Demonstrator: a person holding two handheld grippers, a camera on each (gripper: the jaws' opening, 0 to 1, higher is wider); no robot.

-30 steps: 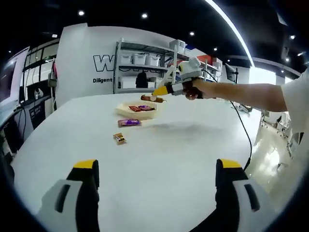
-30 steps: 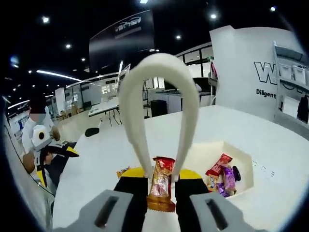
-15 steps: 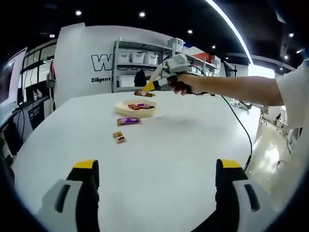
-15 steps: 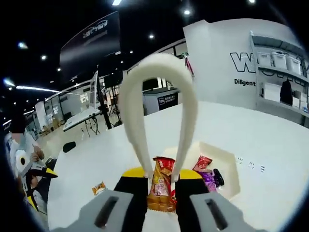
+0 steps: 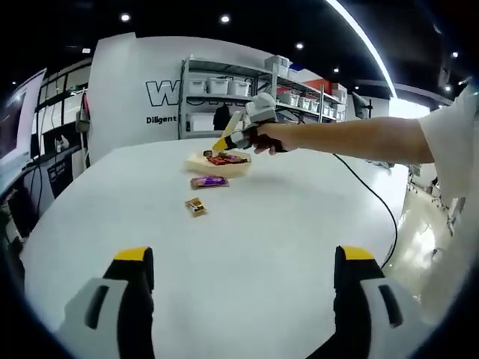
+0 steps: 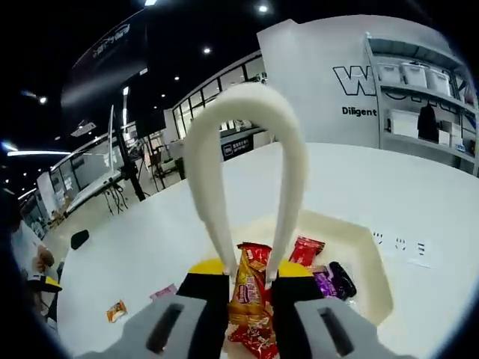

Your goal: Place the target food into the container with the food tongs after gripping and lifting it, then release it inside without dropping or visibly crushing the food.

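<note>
Right gripper point(image 6: 249, 288) clamping tongs point(image 6: 245, 161) — snack point(image 6: 248, 288) over container point(image 6: 370, 269).

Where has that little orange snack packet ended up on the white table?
In the left gripper view the orange snack packet lies loose on the white table, just short of the purple packet and the cream container.

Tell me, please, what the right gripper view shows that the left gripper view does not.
The right gripper view alone shows the white food tongs looping up from the right gripper, which squeezes them onto an orange snack packet held over the tray. The left gripper view alone shows the open left gripper low over the white table, and the person's arm reaching out. Both show the cream tray of wrapped snacks, plus a purple packet and a small orange packet lying outside it.
</note>
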